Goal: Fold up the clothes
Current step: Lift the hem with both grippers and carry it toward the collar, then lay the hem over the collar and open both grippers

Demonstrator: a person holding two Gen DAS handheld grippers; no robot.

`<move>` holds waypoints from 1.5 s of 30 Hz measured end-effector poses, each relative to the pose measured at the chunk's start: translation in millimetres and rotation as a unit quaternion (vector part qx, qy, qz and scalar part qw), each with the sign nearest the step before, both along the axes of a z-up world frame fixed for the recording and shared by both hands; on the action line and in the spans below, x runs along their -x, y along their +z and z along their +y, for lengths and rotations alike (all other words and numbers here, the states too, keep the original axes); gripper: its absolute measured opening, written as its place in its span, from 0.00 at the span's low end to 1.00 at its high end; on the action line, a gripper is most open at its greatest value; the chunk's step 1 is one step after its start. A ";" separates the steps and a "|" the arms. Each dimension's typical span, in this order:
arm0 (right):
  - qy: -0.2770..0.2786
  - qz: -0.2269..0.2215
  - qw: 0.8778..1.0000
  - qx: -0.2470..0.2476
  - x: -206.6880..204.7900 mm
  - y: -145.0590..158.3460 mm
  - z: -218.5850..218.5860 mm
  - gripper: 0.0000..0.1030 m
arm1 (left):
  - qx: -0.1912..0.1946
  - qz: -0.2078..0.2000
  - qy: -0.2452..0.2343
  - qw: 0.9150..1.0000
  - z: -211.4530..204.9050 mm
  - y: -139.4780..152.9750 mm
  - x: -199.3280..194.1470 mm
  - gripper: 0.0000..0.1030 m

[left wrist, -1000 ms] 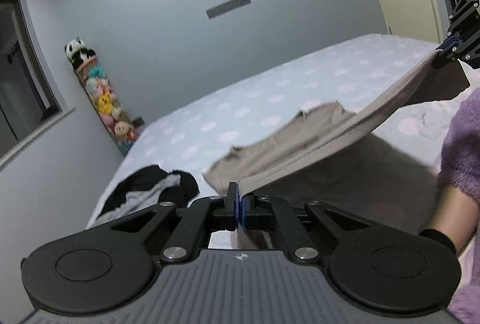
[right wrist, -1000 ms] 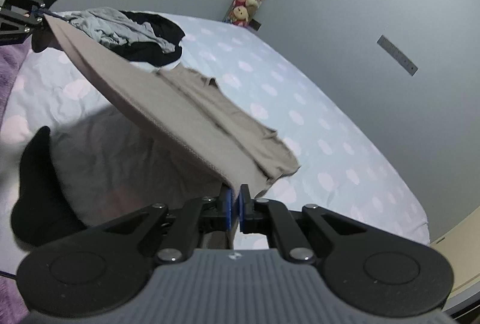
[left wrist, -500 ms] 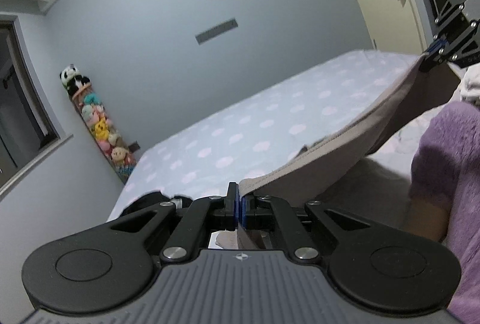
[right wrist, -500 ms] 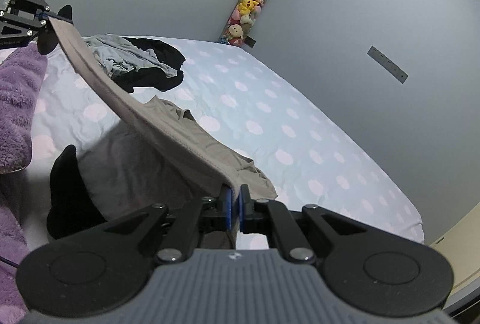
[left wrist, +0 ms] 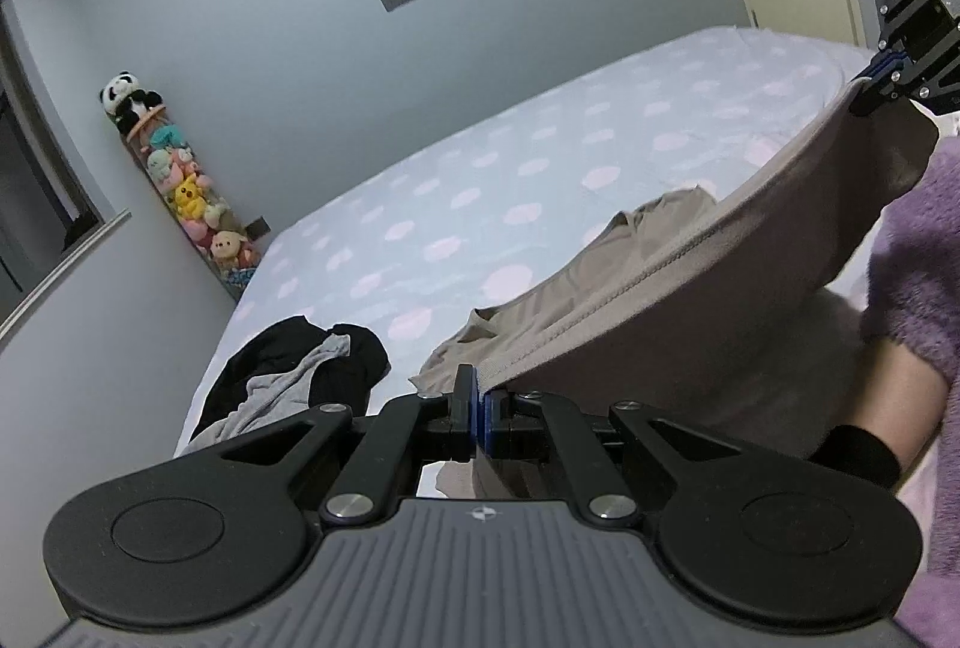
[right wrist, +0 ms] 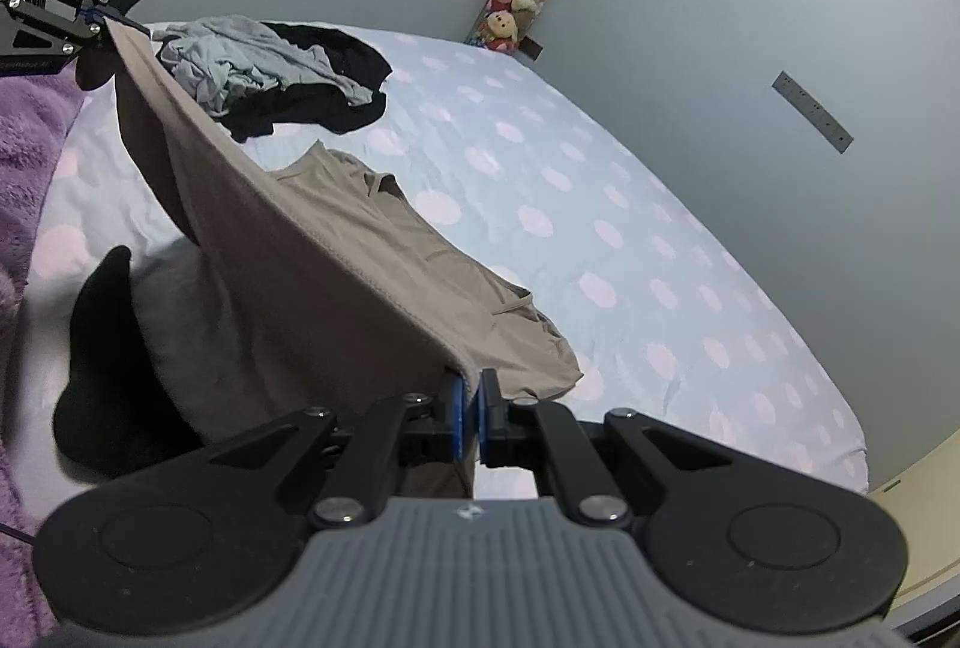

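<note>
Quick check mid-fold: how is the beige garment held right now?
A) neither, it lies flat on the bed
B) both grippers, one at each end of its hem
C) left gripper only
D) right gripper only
B: the left gripper and right gripper each pinch an end of the beige garment, hem stretched between them.

Taupe garment [right wrist: 336, 258], lavender bedsheet [right wrist: 600, 204] (pale pink dots), black-grey clothes pile [right wrist: 282, 72]

Matt taupe cloth garment [right wrist: 336, 282], stitched hem
</note>
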State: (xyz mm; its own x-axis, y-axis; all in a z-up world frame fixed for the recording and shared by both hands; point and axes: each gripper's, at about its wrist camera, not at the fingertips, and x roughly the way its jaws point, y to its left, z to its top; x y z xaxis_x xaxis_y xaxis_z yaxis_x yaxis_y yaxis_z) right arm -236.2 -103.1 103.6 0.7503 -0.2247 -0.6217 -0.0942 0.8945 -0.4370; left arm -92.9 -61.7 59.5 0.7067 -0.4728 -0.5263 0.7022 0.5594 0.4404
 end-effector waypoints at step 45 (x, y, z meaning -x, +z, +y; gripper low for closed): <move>-0.138 0.050 0.969 -0.201 -298.2 -173.9 -204.9 0.32 | -0.036 0.185 0.076 0.979 -131.4 -159.4 -322.8 0.24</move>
State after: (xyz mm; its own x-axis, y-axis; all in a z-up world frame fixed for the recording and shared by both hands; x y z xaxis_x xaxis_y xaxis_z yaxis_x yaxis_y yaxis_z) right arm 62.0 -308.0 -70.3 0.6285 -0.1329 -0.7664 0.1482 0.9877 -0.0498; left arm 229.9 -193.1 -99.8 0.5202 -0.3292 -0.7881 0.7329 0.6458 0.2140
